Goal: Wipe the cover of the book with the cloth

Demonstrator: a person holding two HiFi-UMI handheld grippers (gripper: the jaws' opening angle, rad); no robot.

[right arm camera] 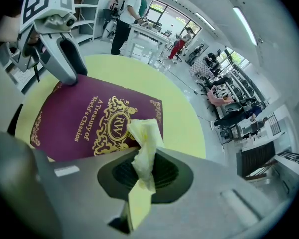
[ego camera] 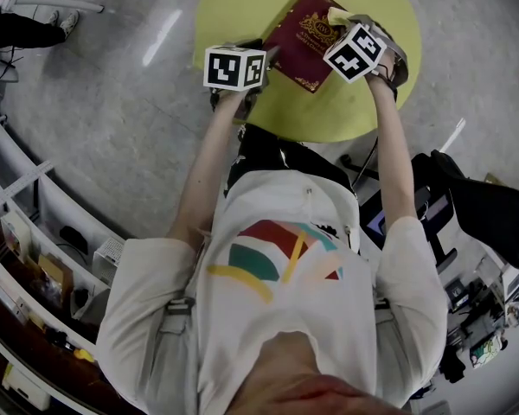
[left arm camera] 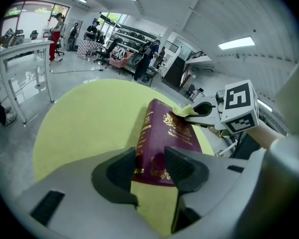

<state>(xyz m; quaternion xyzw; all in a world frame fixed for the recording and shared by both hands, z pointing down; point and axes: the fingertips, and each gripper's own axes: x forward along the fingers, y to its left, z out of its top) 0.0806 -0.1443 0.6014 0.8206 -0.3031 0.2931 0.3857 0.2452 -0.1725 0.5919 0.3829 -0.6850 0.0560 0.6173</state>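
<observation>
The cover reads "A Treasury of World's Classics" in gold, beside a gold crest with the letters "RW" and gold scrollwork at the corners. The book (right arm camera: 79, 126) is a deep maroon hardback, and its spine also carries gold lettering too small for me to read. It lies on the round yellow-green surface (ego camera: 229, 7), towards the far side from me and set at an angle.

My left tongs (left arm camera: 149, 169) are clamped on the book's near corner, one jaw on the cover side and the other on the spine side. My right tongs (right arm camera: 142, 176) are squeezed together on the cloth (right arm camera: 145, 144), a pale yellow, crumpled wad. It sticks out past the tips and touches the cover just beside the crest.

In the head view both my forearms are bare and stretched forward over the surface. The left comes to the book's near left corner and the right to its far end, each tool topped by a black-and-white marker cube (ego camera: 235, 67).
</observation>
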